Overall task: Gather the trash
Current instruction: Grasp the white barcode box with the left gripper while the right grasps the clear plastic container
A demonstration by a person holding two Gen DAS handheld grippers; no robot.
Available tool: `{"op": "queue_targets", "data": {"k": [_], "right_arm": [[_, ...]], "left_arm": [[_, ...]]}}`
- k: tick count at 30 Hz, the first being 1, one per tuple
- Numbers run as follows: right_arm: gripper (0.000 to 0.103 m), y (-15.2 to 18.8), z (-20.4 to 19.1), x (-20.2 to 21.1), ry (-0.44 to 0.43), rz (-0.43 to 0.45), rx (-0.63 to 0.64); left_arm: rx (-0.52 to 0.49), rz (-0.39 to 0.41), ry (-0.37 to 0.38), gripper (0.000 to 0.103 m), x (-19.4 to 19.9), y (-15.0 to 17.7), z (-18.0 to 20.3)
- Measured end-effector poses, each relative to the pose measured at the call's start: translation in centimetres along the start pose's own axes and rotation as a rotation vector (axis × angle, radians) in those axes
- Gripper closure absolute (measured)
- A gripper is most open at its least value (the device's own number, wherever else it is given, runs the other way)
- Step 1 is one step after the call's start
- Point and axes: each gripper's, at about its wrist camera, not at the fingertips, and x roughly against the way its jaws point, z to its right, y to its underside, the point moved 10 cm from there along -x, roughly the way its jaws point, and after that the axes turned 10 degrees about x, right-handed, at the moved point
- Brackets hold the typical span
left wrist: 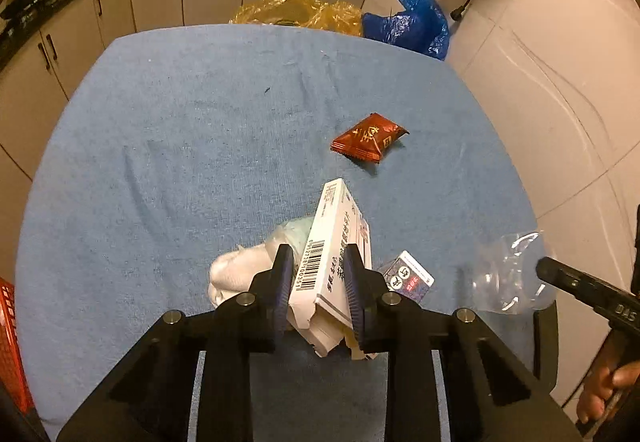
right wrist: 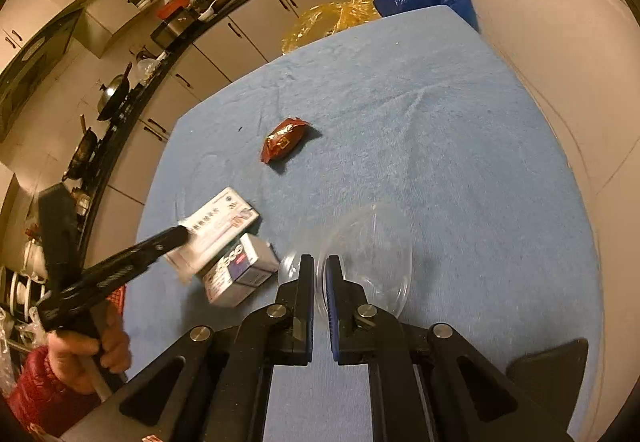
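The left gripper [left wrist: 316, 262] clamps the white medicine carton [left wrist: 334, 246], its long axis running straight ahead between the pads, open end nearest the wrist; the right gripper [right wrist: 316, 270] pinches the rim of the clear plastic container [right wrist: 368, 258]; the red snack packet [left wrist: 370, 137] lies farther up the blue tablecloth [left wrist: 180, 121], nearer the left.

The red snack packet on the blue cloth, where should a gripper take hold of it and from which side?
Take the red snack packet across its puffed middle, coming straight down from above. It lies flat and alone on the blue cloth, clear of the white box, so both long edges look free for the fingers.
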Motion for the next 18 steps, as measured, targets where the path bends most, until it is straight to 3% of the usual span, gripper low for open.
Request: {"op": "queue_targets", "data": {"k": [6,18], "right_arm": [[0.097,0.9,-1.7,0.9,-0.029,0.018,-0.001],[0.097,6.6,-8.6,-0.1,-0.09,-0.065,0.064]], "left_arm": [[-0.07,0.061,0.025,0.085,2.3,1.9,0.6],[-0.12,0.071,0.021,0.086,7.2,10.3,-4.5]]}}
